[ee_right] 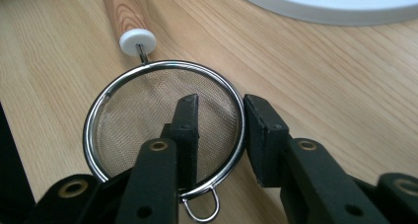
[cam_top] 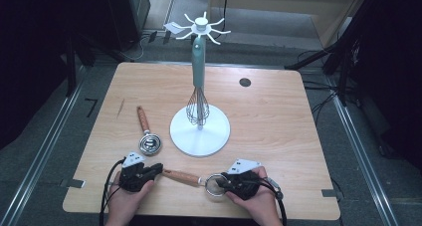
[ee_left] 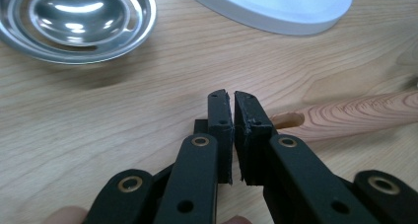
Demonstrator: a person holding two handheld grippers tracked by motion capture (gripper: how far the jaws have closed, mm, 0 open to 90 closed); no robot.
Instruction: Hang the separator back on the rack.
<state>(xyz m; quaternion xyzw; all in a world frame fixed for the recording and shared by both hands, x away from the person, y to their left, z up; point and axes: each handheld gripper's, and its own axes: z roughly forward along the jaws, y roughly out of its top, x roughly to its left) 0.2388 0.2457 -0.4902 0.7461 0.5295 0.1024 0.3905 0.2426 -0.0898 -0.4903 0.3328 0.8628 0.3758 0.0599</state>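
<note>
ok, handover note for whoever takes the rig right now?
Left gripper: shut, empty, beside the hole end of the mesh strainer's wooden handle.
Right gripper: fingers astride the round steel-rimmed mesh strainer rim, one inside the bowl, one outside; not yet clamped.
Strainer lies flat on the wooden table near the front edge.
Wooden-handled slotted steel spoon lies left of the white hook stand.
Done: teal-handled wire whisk hangs on the stand.
Left: probably hang strainer and spoon.
</note>
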